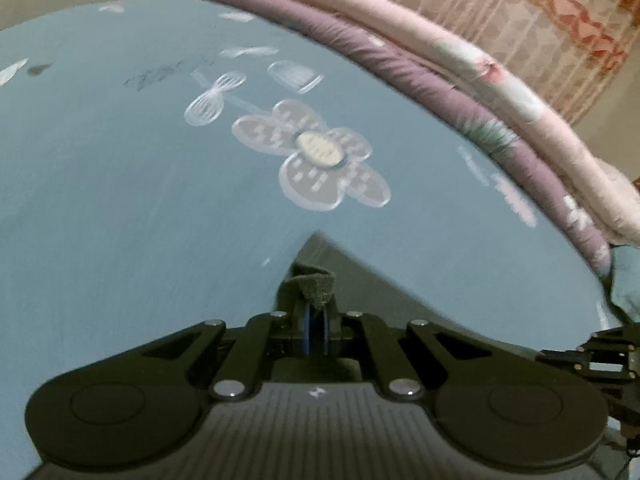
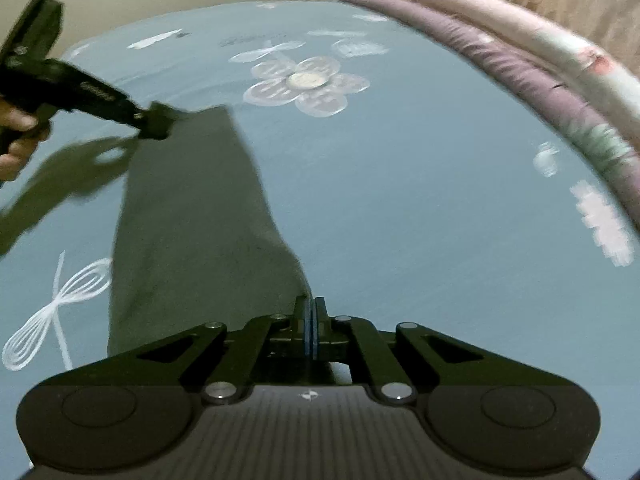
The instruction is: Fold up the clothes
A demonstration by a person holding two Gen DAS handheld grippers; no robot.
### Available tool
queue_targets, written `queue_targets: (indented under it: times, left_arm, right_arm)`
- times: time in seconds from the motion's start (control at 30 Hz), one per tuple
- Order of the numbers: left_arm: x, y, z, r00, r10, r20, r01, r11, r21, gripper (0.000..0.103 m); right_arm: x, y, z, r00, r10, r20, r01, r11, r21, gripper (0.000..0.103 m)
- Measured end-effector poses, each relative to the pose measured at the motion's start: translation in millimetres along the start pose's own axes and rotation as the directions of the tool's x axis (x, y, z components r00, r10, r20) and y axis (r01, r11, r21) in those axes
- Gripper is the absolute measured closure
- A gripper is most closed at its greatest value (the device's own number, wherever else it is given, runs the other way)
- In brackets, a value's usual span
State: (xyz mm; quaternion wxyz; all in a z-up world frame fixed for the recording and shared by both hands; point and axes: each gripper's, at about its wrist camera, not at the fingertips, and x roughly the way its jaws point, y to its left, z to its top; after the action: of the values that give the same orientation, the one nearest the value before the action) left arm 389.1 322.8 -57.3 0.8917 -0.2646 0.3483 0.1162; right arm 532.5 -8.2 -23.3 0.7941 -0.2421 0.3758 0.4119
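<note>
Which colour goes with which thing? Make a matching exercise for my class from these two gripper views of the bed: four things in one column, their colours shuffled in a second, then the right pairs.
Things
1. garment
2. bed sheet
3. rolled quilt's upper layer
4. left gripper

Colours
A. black
B. pale pink
C. olive grey
D. blue with white flowers

Pairs: 1-C, 2-D, 3-B, 4-A
</note>
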Motion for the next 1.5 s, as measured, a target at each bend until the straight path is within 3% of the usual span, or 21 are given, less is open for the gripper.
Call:
queue_targets:
  times: [0.2, 0.33, 0.43, 0.53, 0.73, 0.9, 1.03, 1.17, 1.2, 1.23, 1.3, 1.5]
  left_arm:
    - [-13.9, -17.3, 22.6, 0.995, -0.072, 0.069, 0.068, 0.996, 0.053, 0.098]
    - [-0.2, -23.2, 26.1, 0.991, -0.1, 0.09, 0.093, 0.993, 0.075, 0.098]
    - [27.0, -17.1, 20.0, 0.995, -0.096, 0.012, 0.095, 0.994, 0.054, 0.098]
    - [43.2, -4.9, 7.0, 0.998, -0.03, -0.051, 0.032, 0.999, 0.031, 0.096]
    - [44.2, 18.4, -4.9, 0.994, -0.111, -0.018, 0.109, 0.992, -0.066, 0.094]
    - [44.5, 18.1, -5.6, 0.993, -0.114, -0.001, 0.114, 0.991, -0.073, 0.094]
    - [45.2, 18.7, -6.0, 0.994, -0.113, 0.001, 0.113, 0.991, -0.069, 0.094]
    - [44.1, 19.4, -6.3, 0.993, -0.116, 0.001, 0.116, 0.991, -0.065, 0.094]
    - [43.5, 19.0, -5.6, 0.993, -0.116, -0.001, 0.115, 0.991, -0.067, 0.096]
    - [42.8, 17.1, -3.6, 0.994, -0.112, -0.006, 0.111, 0.992, -0.062, 0.097]
    - [42.0, 11.2, 4.8, 0.994, -0.11, -0.011, 0.109, 0.993, -0.036, 0.098]
    - [42.6, -15.3, 47.4, 0.99, -0.137, 0.021, 0.135, 0.988, 0.076, 0.098]
  right_arm:
    - [-16.5, -15.8, 10.8, 0.992, -0.12, 0.042, 0.12, 0.993, 0.011, 0.101]
    - [-6.0, -22.2, 14.0, 0.978, -0.203, 0.043, 0.202, 0.979, 0.033, 0.1]
    - [10.8, -24.6, 12.8, 0.974, -0.226, 0.001, 0.226, 0.973, 0.039, 0.1]
    - [25.4, -26.0, 12.0, 0.983, -0.177, -0.051, 0.18, 0.981, 0.066, 0.096]
    - [9.4, -35.1, 45.0, 0.994, -0.07, 0.083, 0.061, 0.992, 0.107, 0.075]
    - [51.4, -23.0, 91.9, 0.996, 0.029, 0.084, -0.035, 0.997, 0.075, 0.065]
    - [92.3, 0.5, 109.6, 0.995, 0.09, 0.038, -0.091, 0.995, 0.029, 0.063]
    - [118.4, 22.6, 109.3, 0.998, 0.06, -0.002, -0.06, 0.997, -0.056, 0.068]
    - [117.6, 26.2, 109.1, 0.997, 0.071, -0.004, -0.071, 0.995, -0.066, 0.095]
    - [115.6, 29.3, 109.0, 0.996, 0.088, -0.005, -0.088, 0.993, -0.073, 0.1]
    - [111.1, 34.1, 110.1, 0.998, 0.06, 0.006, -0.059, 0.992, -0.115, 0.1]
    - [96.0, 13.0, 125.8, 0.998, -0.011, 0.066, 0.015, 0.998, -0.063, 0.1]
